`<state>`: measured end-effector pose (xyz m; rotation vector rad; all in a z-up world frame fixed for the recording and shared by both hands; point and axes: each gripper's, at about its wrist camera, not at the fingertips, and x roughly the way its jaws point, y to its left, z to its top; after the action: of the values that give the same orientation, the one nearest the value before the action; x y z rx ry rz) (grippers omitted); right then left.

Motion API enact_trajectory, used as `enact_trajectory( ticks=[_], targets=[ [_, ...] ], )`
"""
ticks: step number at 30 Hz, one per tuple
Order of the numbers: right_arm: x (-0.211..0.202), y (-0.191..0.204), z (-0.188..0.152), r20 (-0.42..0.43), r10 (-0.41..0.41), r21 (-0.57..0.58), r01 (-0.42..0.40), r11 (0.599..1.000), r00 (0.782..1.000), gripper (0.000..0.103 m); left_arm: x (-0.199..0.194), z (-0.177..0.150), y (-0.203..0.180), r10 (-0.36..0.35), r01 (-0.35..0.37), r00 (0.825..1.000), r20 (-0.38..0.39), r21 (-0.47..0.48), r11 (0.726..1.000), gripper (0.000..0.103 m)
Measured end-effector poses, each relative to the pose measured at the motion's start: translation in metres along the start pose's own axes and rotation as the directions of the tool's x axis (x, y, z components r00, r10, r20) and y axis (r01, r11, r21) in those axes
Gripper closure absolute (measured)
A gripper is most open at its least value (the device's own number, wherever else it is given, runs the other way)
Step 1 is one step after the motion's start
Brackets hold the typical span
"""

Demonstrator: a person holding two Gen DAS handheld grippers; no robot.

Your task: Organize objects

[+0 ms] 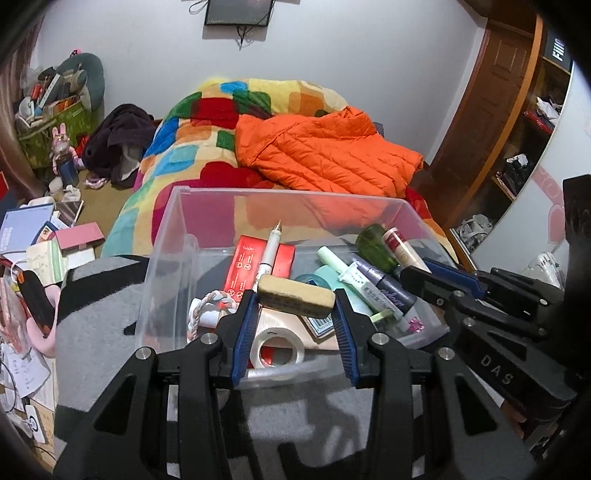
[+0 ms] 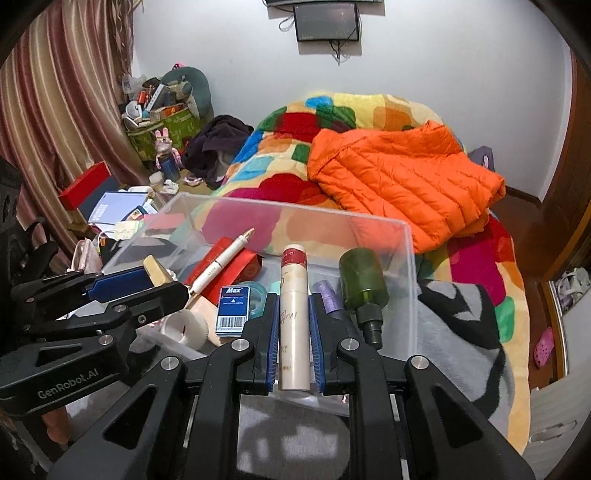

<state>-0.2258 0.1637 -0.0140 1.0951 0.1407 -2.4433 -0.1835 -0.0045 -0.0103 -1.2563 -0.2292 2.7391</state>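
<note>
Objects are being lifted from the clear bin (image 1: 177, 221): left gripper (image 1: 295, 291) clamps an eraser (image 1: 295, 297), right gripper (image 2: 293, 299) clamps a tube (image 2: 293, 314); next, each needs carrying clear of the bin's rim.

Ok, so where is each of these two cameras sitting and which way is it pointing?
Left wrist: rides the left tool, aimed down and forward into the clear bin on the bed; its fingers clamp a tan eraser block; the right tool enters at right.
Right wrist: rides the right tool, same heading; its fingers clamp a cream tube; the left tool enters at left.
Shared: the bin, white pen, orange jacket, wall screen.
</note>
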Motion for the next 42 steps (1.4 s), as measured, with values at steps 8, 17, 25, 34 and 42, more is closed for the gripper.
enact_trajectory(
  ticks=[8,17,25,34,42],
  targets=[
    [0.019,-0.004,-0.001,-0.047,0.014,0.017,-0.014,1.000,0.999,0.089,0.013,-0.002,-0.001,0.007,-0.007,1.000,-0.024,0.012,1.000,0.063],
    [0.011,0.002,-0.004,-0.046,0.021,-0.014,-0.021,1.000,0.999,0.089,0.000,-0.001,-0.006,0.004,-0.004,1.000,-0.003,0.029,1.000,0.063],
    [-0.028,0.002,-0.007,0.024,0.031,-0.025,-0.030,0.999,0.999,0.085,-0.038,-0.008,-0.013,0.014,-0.019,0.998,0.068,0.068,0.998,0.061],
    [-0.078,0.006,-0.022,0.139,0.026,-0.028,-0.023,0.999,0.990,0.045,-0.072,-0.029,-0.016,0.030,-0.042,0.987,0.155,0.076,0.996,0.031],
    [-0.094,0.008,-0.045,0.159,0.007,-0.024,-0.003,1.000,0.987,0.028,-0.091,-0.051,-0.020,0.049,-0.069,0.976,0.211,0.087,0.994,0.007]
  ],
)
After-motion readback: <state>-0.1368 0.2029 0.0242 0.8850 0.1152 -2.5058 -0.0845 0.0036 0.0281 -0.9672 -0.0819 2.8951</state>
